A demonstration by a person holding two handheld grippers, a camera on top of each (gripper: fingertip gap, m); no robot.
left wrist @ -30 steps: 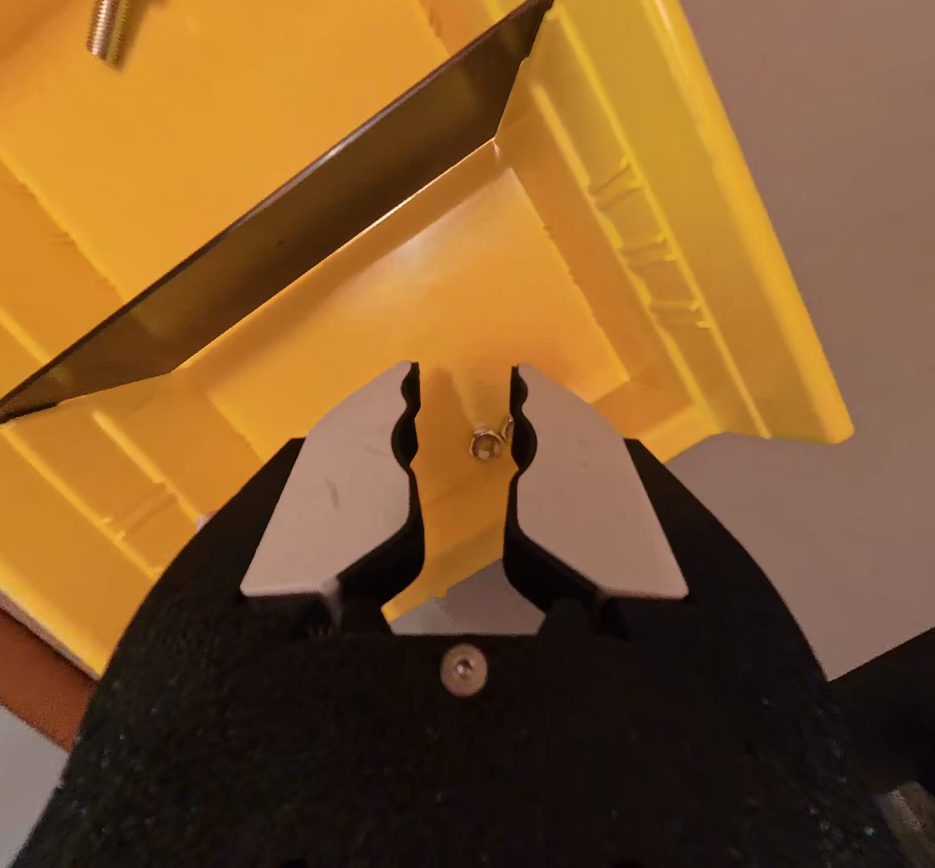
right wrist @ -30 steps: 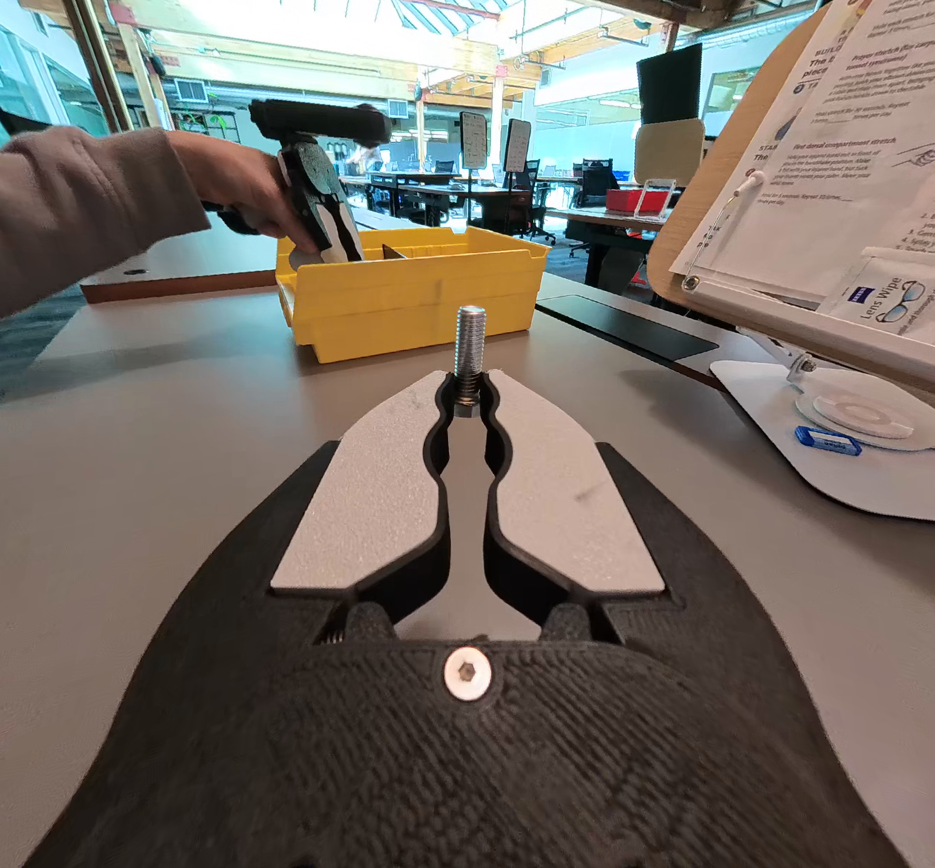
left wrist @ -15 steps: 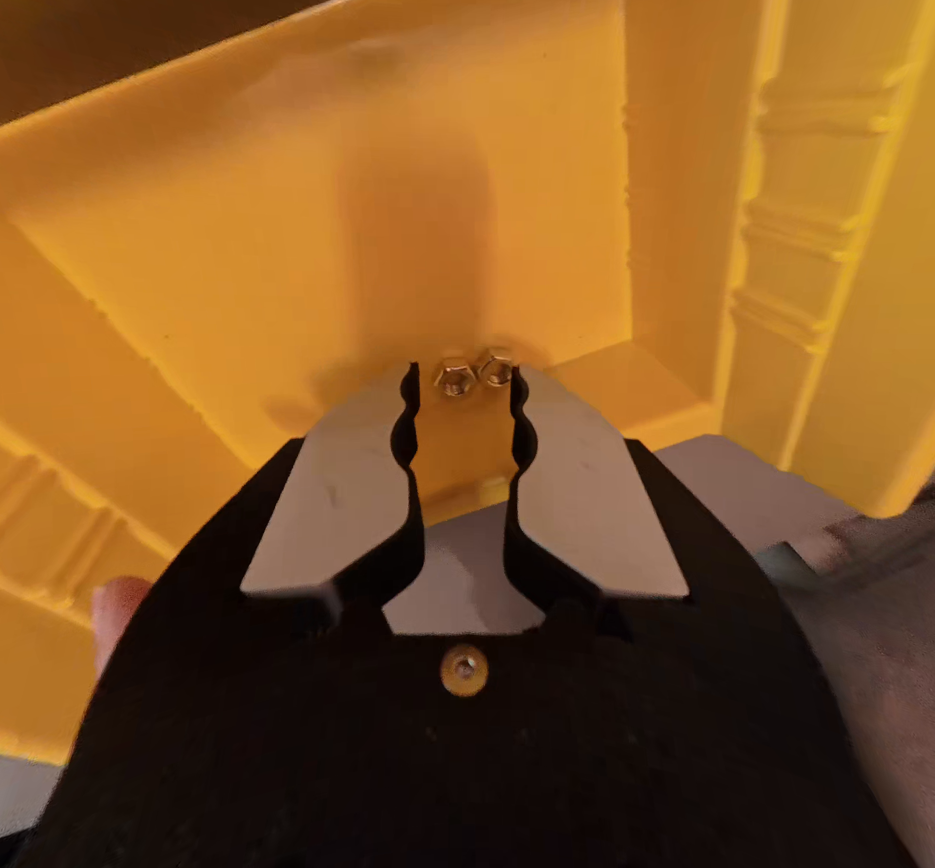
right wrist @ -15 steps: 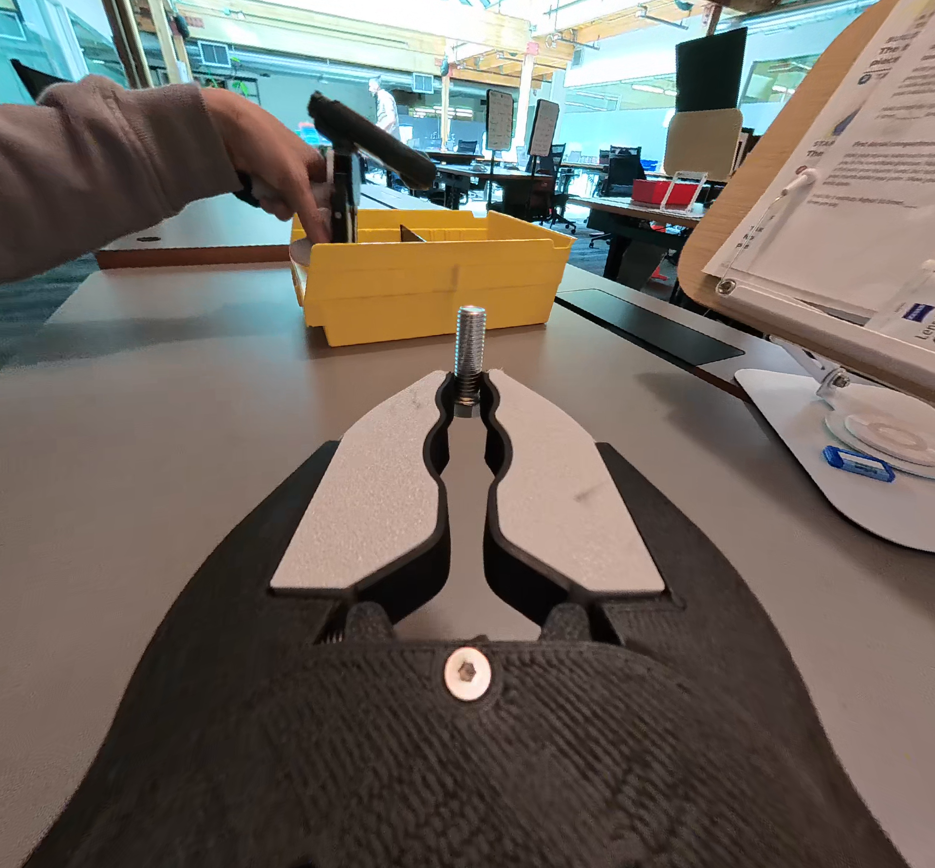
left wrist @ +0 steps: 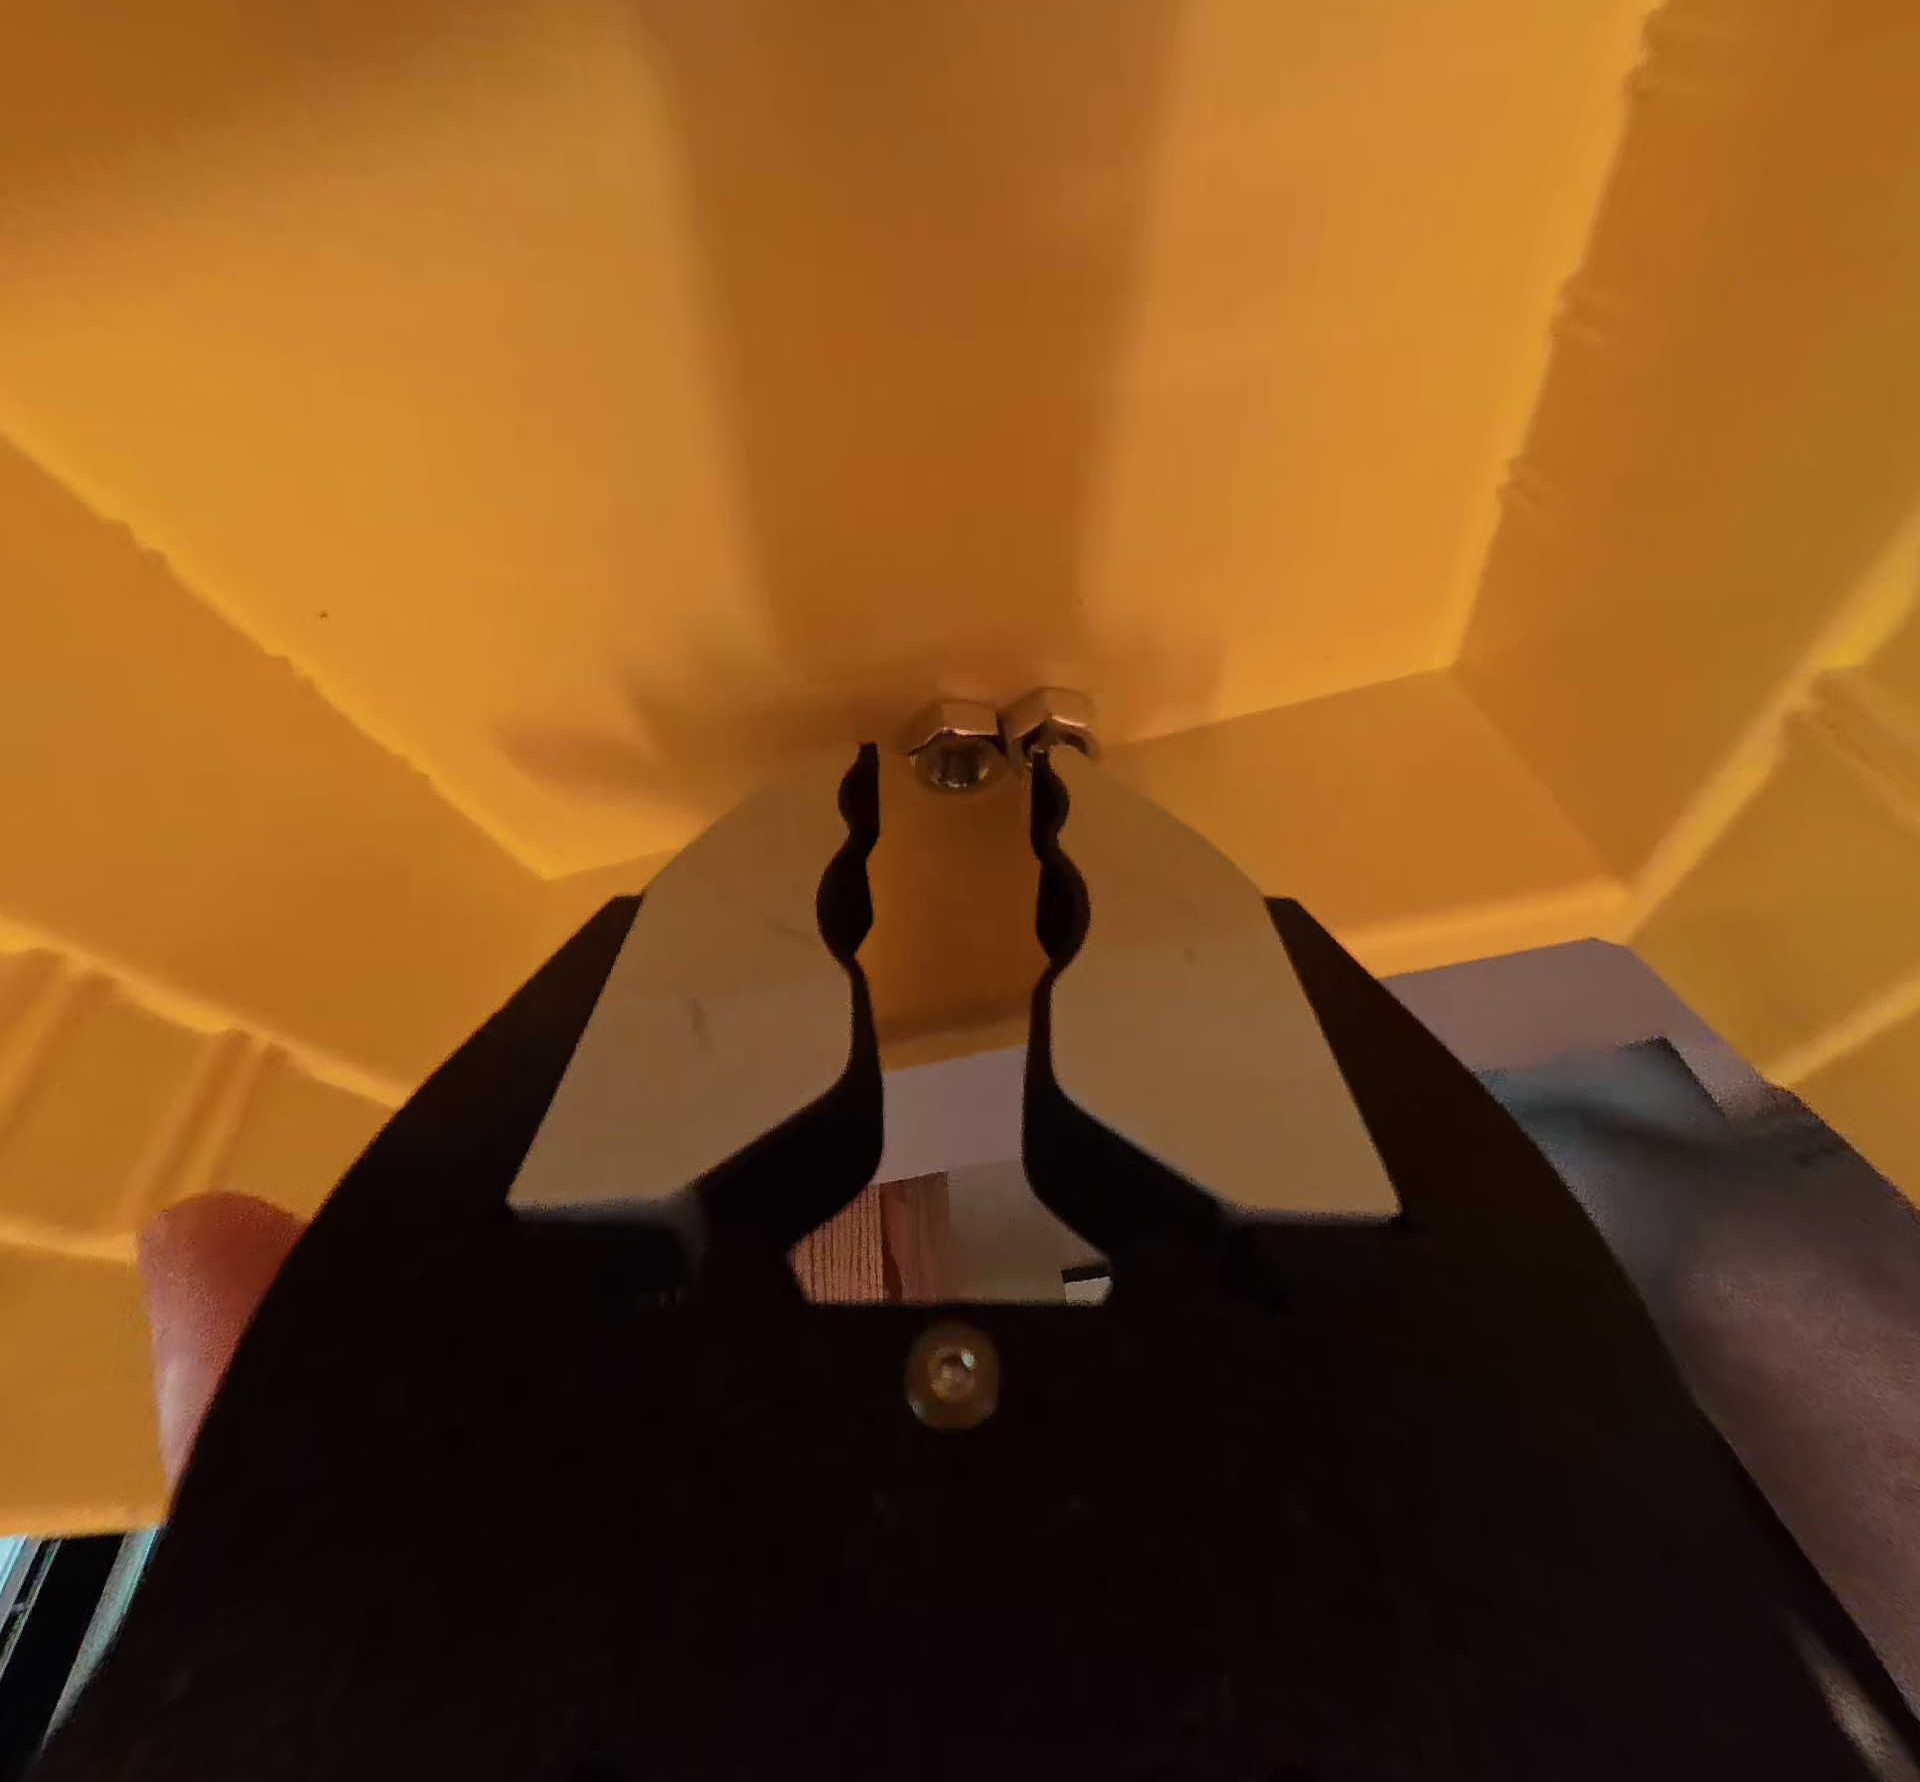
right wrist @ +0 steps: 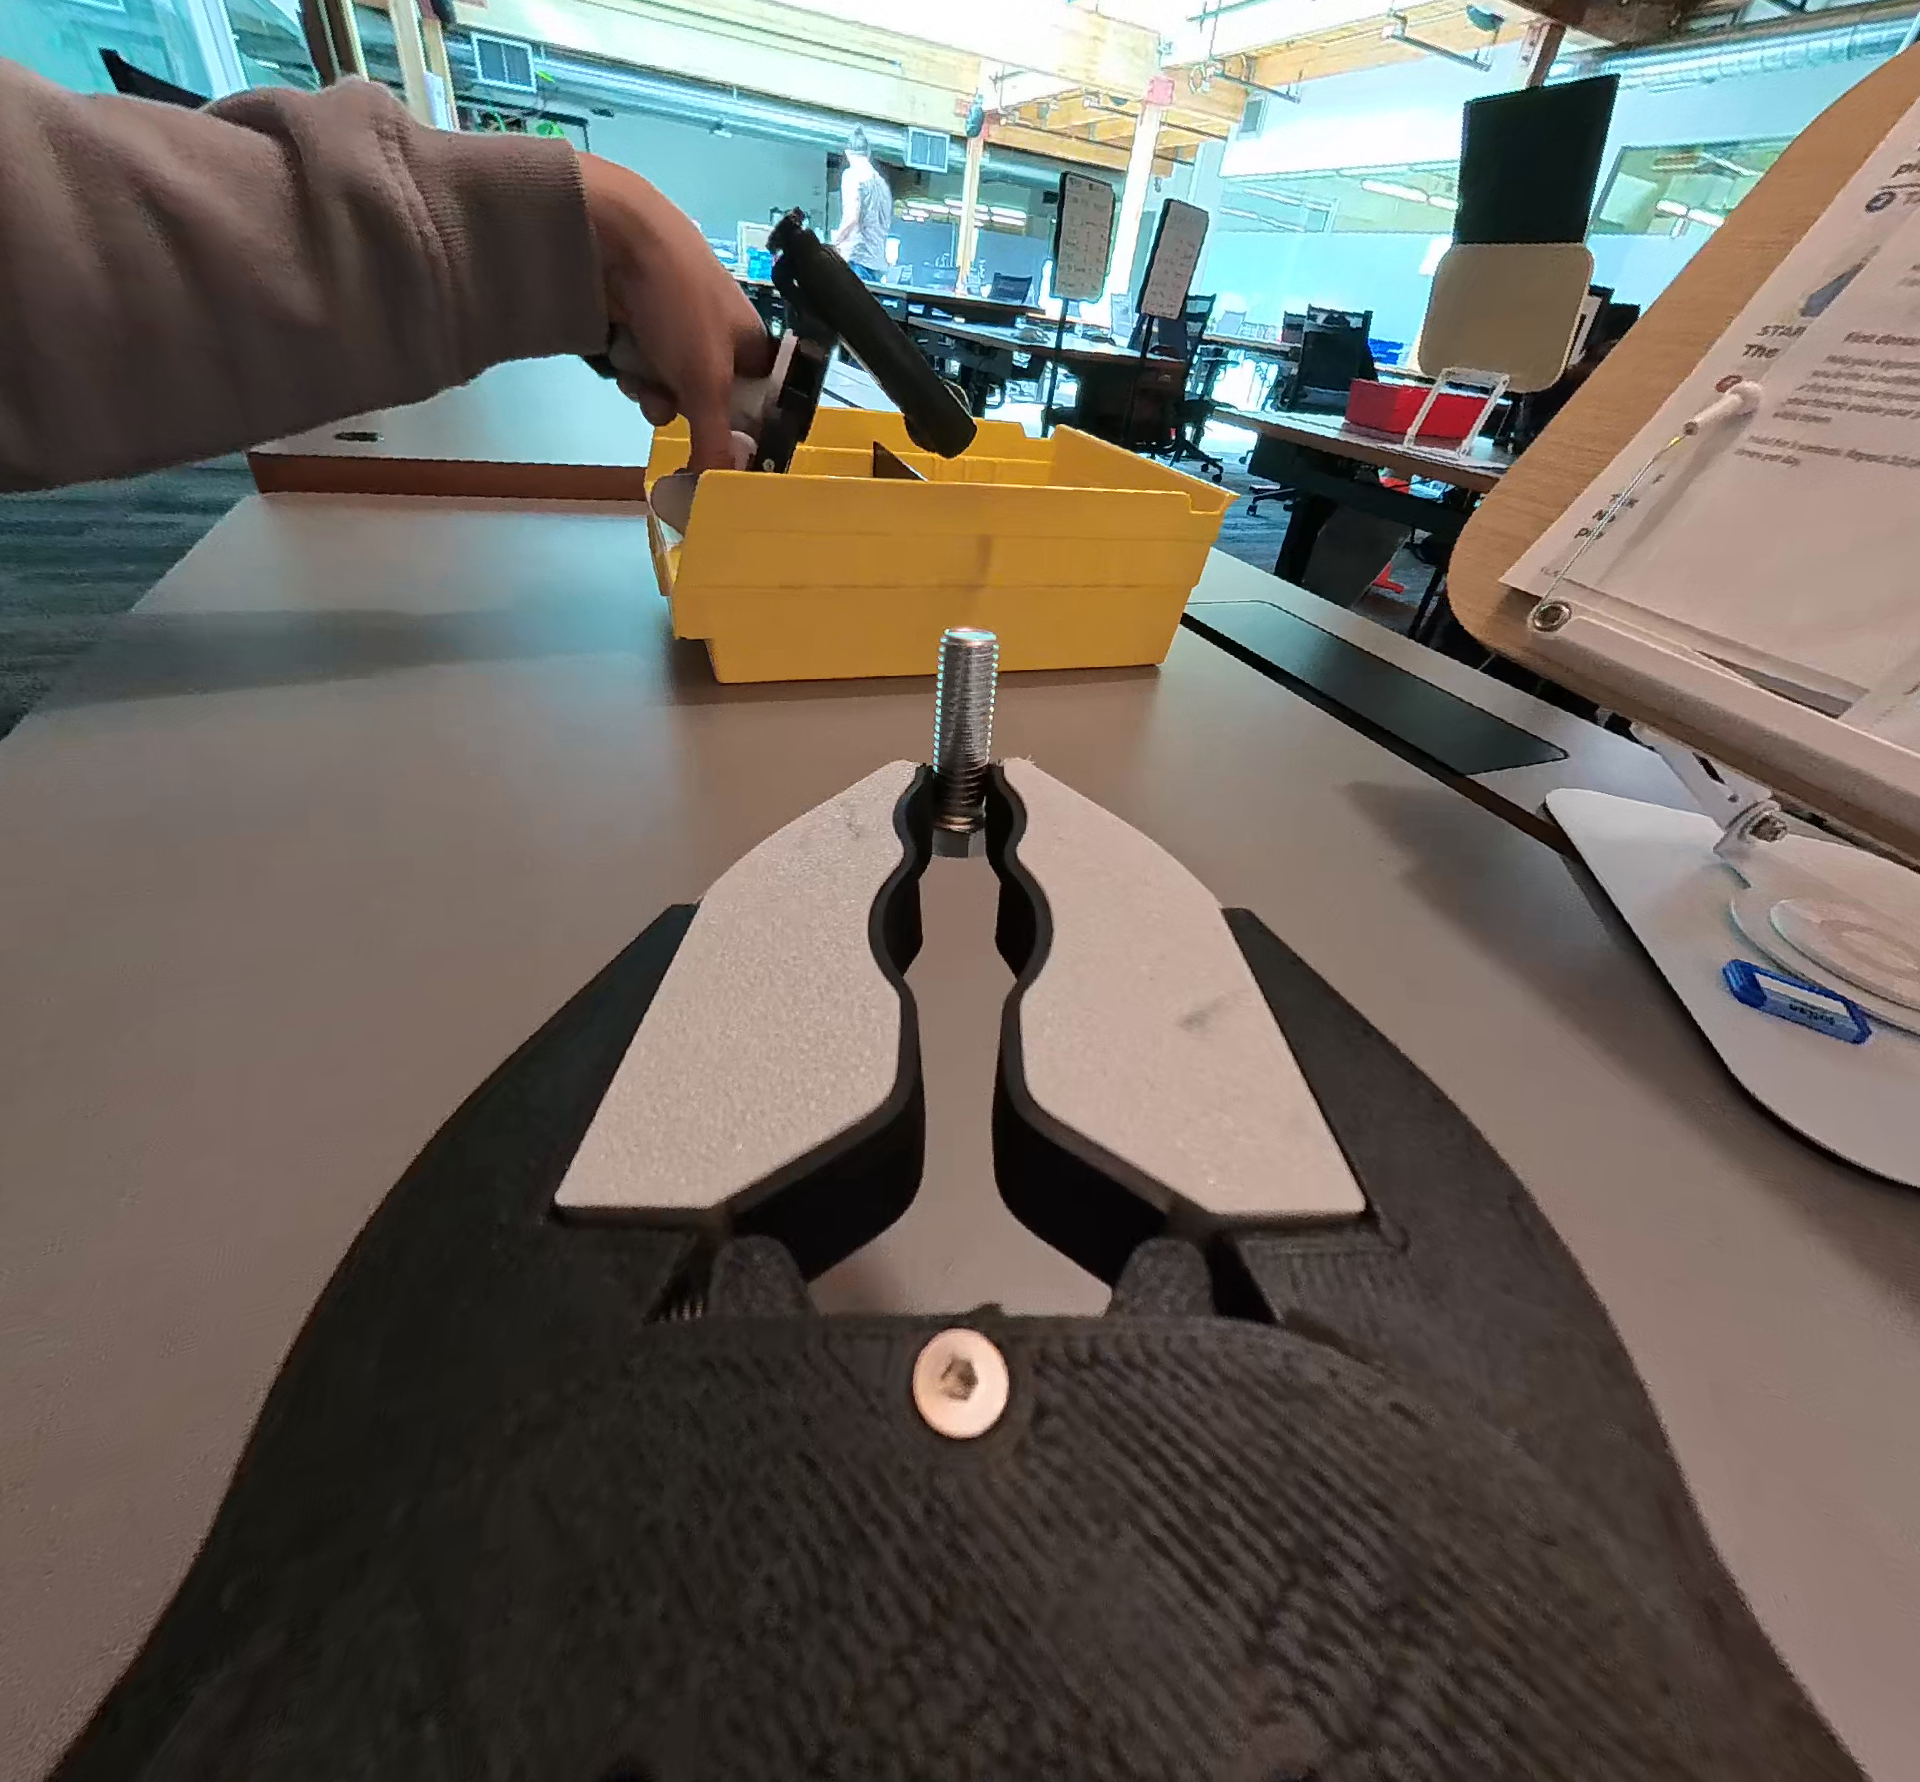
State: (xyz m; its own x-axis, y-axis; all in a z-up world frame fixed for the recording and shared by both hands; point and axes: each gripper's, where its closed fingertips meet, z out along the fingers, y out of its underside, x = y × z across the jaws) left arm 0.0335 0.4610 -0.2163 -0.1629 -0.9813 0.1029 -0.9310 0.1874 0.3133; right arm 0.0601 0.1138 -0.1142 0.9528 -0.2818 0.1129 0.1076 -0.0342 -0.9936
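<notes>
Left gripper (left wrist: 951,756) has dipped deeper into the yellow bin (right wrist: 935,579) since a second ago; the black divider is gone from its view.

Its jaws stand apart, clamped on nothing, tips just short of two hex nuts (left wrist: 954,743) that touch each other in the bin's corner. The left nut sits between the tips; the right nut (left wrist: 1055,719) is against the right fingertip (left wrist: 1039,776). To do it well, centre on one nut so the neighbour isn't dragged along. The bin walls crowd both sides. Right gripper (right wrist: 961,797), on the near side of the bin, is clamped on an upright silver bolt (right wrist: 966,693), head down, over the grey table (right wrist: 312,849). A document stand (right wrist: 1714,485) is to the right of the bin.
</notes>
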